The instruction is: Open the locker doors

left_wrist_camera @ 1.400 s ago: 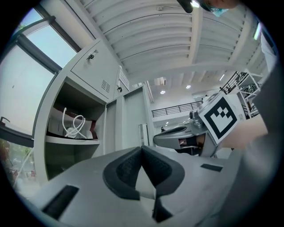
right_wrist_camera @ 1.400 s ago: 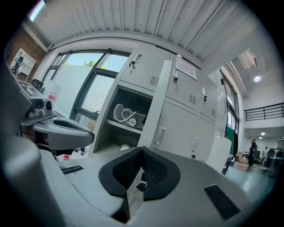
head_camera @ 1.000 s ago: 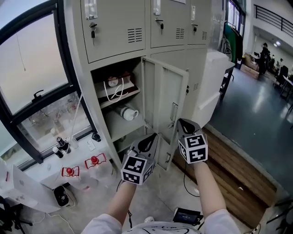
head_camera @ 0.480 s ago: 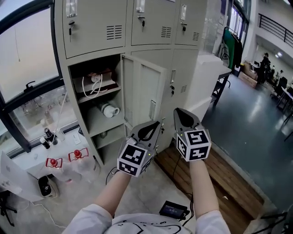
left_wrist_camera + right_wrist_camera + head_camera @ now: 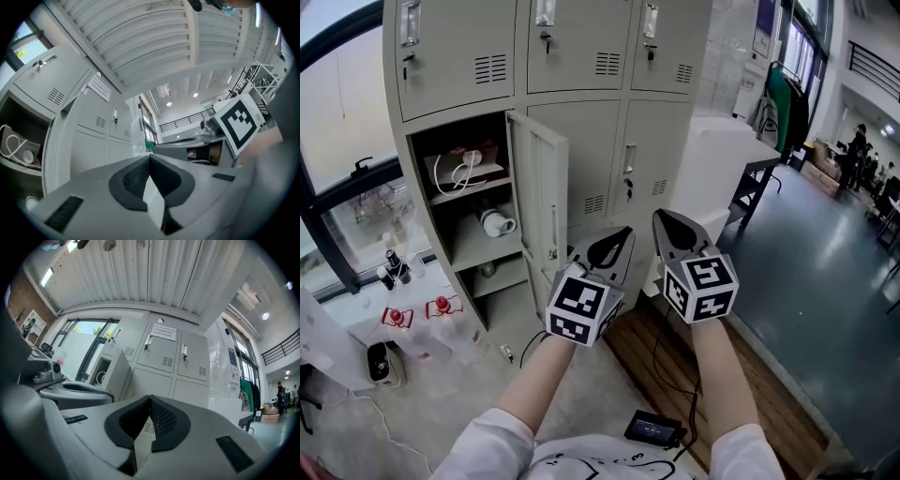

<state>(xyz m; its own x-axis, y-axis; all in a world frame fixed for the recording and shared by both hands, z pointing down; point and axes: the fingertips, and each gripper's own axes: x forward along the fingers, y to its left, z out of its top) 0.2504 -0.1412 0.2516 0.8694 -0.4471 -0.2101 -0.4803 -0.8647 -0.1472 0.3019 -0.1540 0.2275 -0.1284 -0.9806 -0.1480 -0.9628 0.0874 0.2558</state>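
Locker doors (image 5: 581, 150) in a grey bank (image 5: 455, 61) stand mostly closed at the far side of the room. Only the lower left door (image 5: 539, 197) is swung out, edge-on to the camera. Its compartment (image 5: 431, 202) has two shelves. The upper one holds a brownish package with white looped cords (image 5: 461, 169). The lower one holds a white cylinder (image 5: 495, 223) lying on its side. A small thing on the bottom level (image 5: 487, 270) is too dim to name.

The person holds both grippers up near the camera, clear of the lockers. The left gripper (image 5: 619, 236) has its jaws pressed together with nothing between them. The right gripper (image 5: 666, 217), just beside it, is likewise closed and empty.

Keys (image 5: 546, 39) hang in the top-row doors, which the upper edge of the head view cuts off. The left gripper covers the foot of the middle door, and the open door screens the compartment's right wall. On the white ledge (image 5: 356, 323) at the near left sit two red items (image 5: 441, 305) and some small bottles (image 5: 389, 262), too small to identify. A dark flat device (image 5: 654, 429) lies on the floor by the person's body.
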